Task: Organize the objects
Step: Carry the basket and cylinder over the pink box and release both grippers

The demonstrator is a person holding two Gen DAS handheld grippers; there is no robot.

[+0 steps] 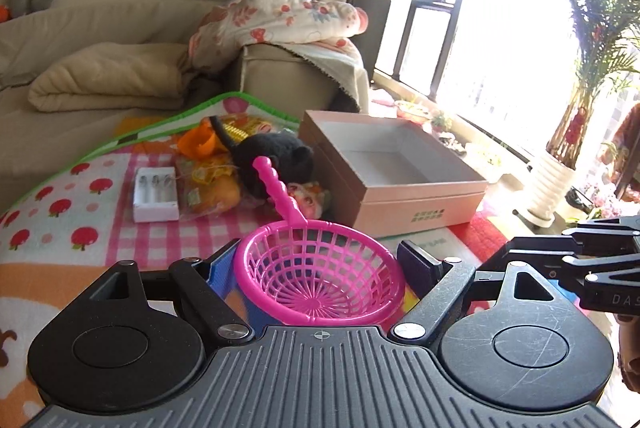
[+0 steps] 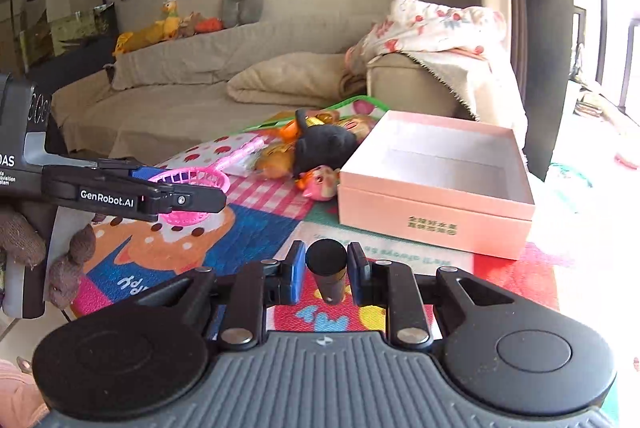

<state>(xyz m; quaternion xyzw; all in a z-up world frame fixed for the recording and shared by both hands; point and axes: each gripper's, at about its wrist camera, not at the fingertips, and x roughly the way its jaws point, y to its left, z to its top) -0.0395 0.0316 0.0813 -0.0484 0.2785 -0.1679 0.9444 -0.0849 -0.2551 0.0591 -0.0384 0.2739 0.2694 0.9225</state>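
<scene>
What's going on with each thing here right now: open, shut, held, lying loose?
Left gripper: shut on pink strainer.
Right gripper: shut on black cylinder.
Pink box: open, nothing visible inside.
Black plush toy: lying loose on mat.
White tray: flat on mat.

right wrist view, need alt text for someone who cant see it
The right claw is shut on a small black cylinder above a colourful play mat. Ahead sits an open pink box; to the left, the left claw holds a pink strainer.
</scene>
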